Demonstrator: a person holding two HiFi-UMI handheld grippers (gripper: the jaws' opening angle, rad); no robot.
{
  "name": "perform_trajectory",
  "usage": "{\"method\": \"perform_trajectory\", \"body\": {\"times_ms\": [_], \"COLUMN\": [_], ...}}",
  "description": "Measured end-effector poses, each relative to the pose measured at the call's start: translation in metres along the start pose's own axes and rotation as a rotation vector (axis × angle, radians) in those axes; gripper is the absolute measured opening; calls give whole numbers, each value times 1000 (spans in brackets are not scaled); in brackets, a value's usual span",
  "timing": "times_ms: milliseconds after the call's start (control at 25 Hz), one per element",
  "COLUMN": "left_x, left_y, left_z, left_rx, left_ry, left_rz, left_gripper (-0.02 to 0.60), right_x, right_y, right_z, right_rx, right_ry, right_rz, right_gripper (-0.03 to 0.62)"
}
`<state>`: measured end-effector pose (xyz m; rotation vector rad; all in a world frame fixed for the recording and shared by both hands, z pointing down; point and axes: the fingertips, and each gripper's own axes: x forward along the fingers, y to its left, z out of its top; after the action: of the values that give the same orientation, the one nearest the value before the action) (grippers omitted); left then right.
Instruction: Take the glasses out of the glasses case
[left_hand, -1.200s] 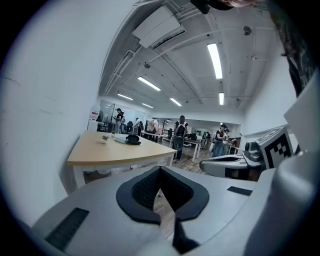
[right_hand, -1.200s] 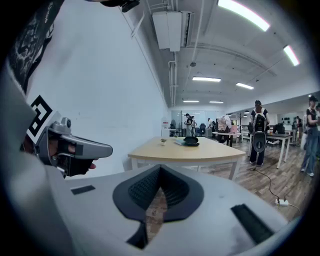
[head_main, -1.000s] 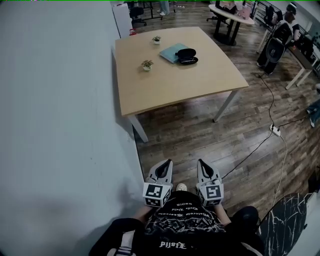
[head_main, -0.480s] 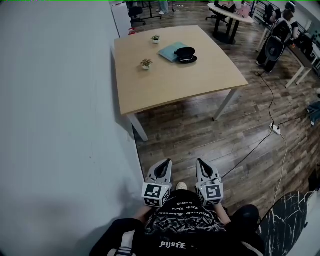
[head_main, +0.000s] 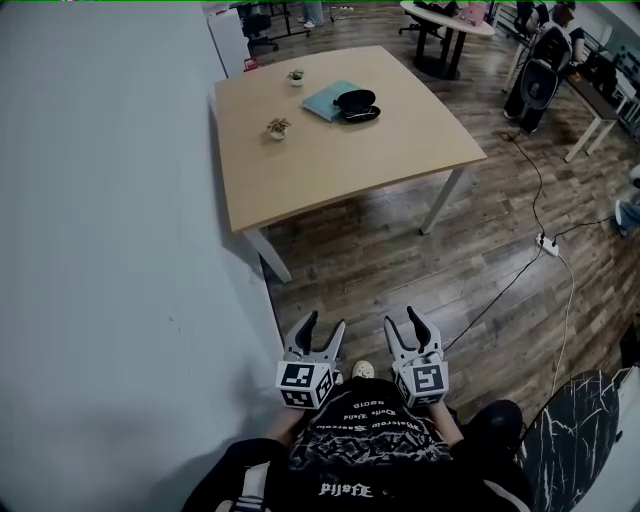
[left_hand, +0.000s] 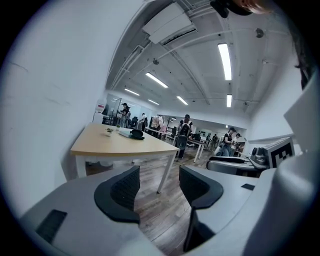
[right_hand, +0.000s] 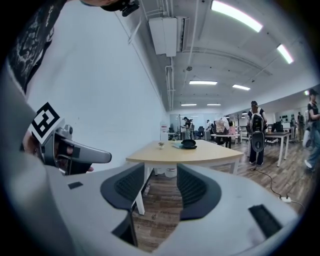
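A black glasses case (head_main: 355, 102) lies open on a teal pad (head_main: 325, 98) at the far side of a light wooden table (head_main: 340, 155), well away from me. It also shows small in the left gripper view (left_hand: 136, 134) and the right gripper view (right_hand: 188, 144). Both grippers hang close to my body above the wood floor. The jaws of my left gripper (head_main: 323, 324) are opening with nothing between them, as its own view shows (left_hand: 159, 176). The jaws of my right gripper (head_main: 403, 319) are opening too, also on nothing (right_hand: 161, 176).
Two small potted plants (head_main: 278, 127) (head_main: 296, 75) stand on the table's left part. A white wall (head_main: 120, 250) runs along my left. A power strip (head_main: 547, 242) with cables lies on the floor at right. People and other desks (head_main: 445, 15) fill the back.
Both grippers have gone from shut to open. The head view has shifted a little, so the table sits slightly further left and higher.
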<state>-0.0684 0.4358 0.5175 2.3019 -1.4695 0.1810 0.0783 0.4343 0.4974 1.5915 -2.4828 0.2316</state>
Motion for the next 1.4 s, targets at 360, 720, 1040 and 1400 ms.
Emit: {"method": "perform_trajectory", "body": {"times_ms": [360,720,1040,1400], "left_x": [28,64,128,210], "left_y": [-15,-29,2,73], "left_z": [-10,-29,-1,45], "left_rx": [-57,-41,-25,-16], "left_ry": [52,113,106,114], "left_rz": [-33,-81,-117,-133], "left_gripper": [253,253,253,253], "right_x": [10,21,81,190], "right_y": [-18,-48,-77,-93], "right_z": [-2,-37,-30,-4], "right_rx": [0,74,109,89], "right_ry": [12,97,109,118], "right_rz": [44,37,-14,-48], "right_gripper": [215,215,215,215]}}
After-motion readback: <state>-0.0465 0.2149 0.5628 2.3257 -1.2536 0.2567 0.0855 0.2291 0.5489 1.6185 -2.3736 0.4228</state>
